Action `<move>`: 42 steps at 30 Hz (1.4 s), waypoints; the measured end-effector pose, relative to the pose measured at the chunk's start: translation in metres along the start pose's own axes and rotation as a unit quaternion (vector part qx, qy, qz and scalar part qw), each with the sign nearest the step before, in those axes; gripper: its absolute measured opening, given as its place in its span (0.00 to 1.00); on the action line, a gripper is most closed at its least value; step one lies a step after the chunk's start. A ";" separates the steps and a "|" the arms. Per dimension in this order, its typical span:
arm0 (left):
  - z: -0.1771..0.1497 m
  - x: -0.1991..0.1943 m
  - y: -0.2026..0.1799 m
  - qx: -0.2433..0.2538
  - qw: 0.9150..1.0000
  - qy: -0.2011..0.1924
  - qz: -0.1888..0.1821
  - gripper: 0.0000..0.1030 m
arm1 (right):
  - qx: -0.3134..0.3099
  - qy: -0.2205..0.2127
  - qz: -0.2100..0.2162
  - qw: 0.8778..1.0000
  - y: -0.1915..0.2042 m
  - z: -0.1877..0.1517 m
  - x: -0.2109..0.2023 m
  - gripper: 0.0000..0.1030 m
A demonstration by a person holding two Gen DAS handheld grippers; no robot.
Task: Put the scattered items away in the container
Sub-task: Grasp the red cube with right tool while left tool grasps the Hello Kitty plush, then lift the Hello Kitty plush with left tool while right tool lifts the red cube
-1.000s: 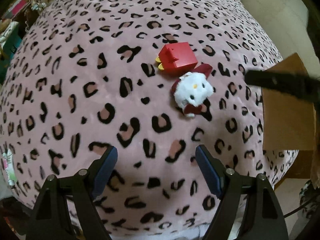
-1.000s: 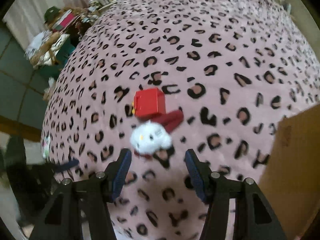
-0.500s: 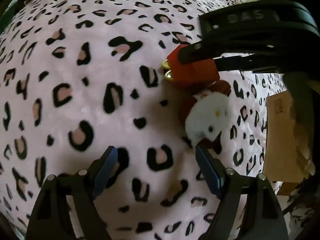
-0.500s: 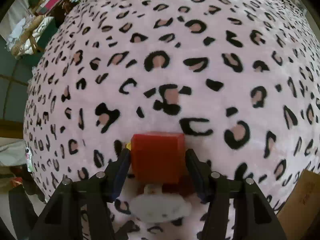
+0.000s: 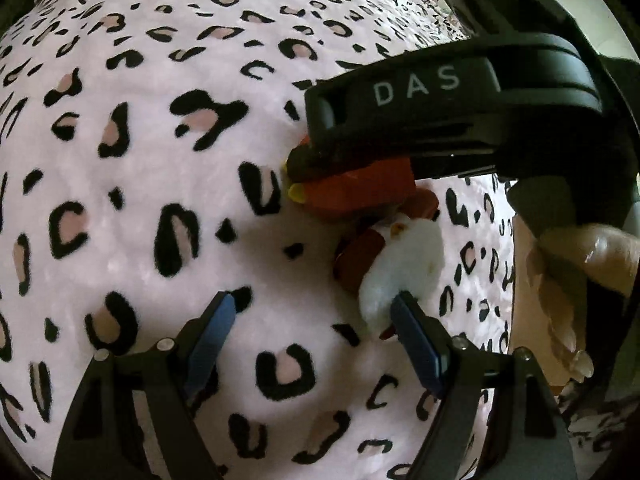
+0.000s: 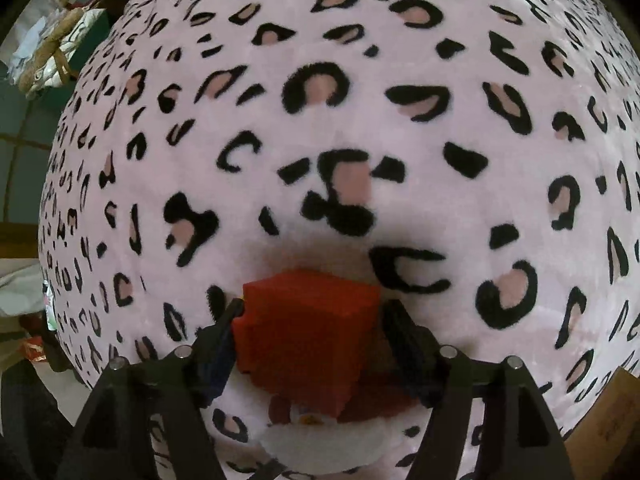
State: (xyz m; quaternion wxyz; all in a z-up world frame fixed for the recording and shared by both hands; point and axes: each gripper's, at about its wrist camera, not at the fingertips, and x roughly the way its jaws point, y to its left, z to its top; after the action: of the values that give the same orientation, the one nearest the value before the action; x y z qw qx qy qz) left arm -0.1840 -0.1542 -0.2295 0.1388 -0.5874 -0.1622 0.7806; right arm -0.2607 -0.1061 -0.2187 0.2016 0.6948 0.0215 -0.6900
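**Right gripper lined up on the red block**

Now the right gripper (image 6: 312,320) straddles the red block (image 6: 308,332), low centre of the right wrist frame. Its jaws have just been opening, with the block between them and the pads not visibly pressing. Judgement: centre the block, close on its flat sides, lift straight off the leopard blanket (image 6: 320,120) without dragging the white plush toy (image 5: 404,268). The left gripper (image 5: 312,332) is spread and empty, its right finger touching the plush. Both point steeply down. The cardboard box (image 6: 608,428) sits lower right.
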 end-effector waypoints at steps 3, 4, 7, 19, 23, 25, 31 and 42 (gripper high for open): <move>0.000 -0.003 -0.006 -0.003 1.000 -0.007 -0.008 0.79 | 0.005 -0.010 0.024 1.000 -0.004 -0.004 -0.006 0.63; 0.001 -0.004 -0.008 -0.004 1.000 -0.009 -0.012 0.79 | 0.006 -0.011 0.031 0.999 -0.007 -0.005 -0.008 0.63; 0.003 -0.009 -0.017 -0.004 1.000 -0.016 -0.024 0.79 | 0.017 -0.018 0.047 0.999 -0.011 -0.004 -0.016 0.63; 0.024 0.023 -0.055 0.055 0.998 0.005 -0.022 0.58 | 0.053 -0.086 0.026 0.995 -0.055 -0.017 -0.073 0.63; 0.018 0.027 -0.051 0.048 0.999 0.001 -0.005 0.52 | 0.071 -0.102 0.022 0.992 -0.072 -0.029 -0.087 0.63; 0.014 0.024 -0.049 0.044 0.999 0.001 -0.004 0.49 | 0.077 -0.108 0.021 0.991 -0.079 -0.034 -0.092 0.63; 0.007 0.004 -0.039 0.051 0.998 -0.010 0.025 0.48 | 0.080 -0.122 0.025 0.989 -0.081 -0.050 -0.106 0.63; -0.019 -0.059 -0.005 0.020 0.998 -0.027 0.060 0.48 | 0.044 -0.135 0.016 0.990 -0.052 -0.087 -0.127 0.63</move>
State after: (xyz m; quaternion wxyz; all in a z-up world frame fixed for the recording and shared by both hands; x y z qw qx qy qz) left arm -0.1494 -0.1724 -0.1809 0.0988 -0.5720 -0.1145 0.8062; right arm -0.1996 0.0002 -0.1121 0.1829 0.6037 -0.0477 -0.7745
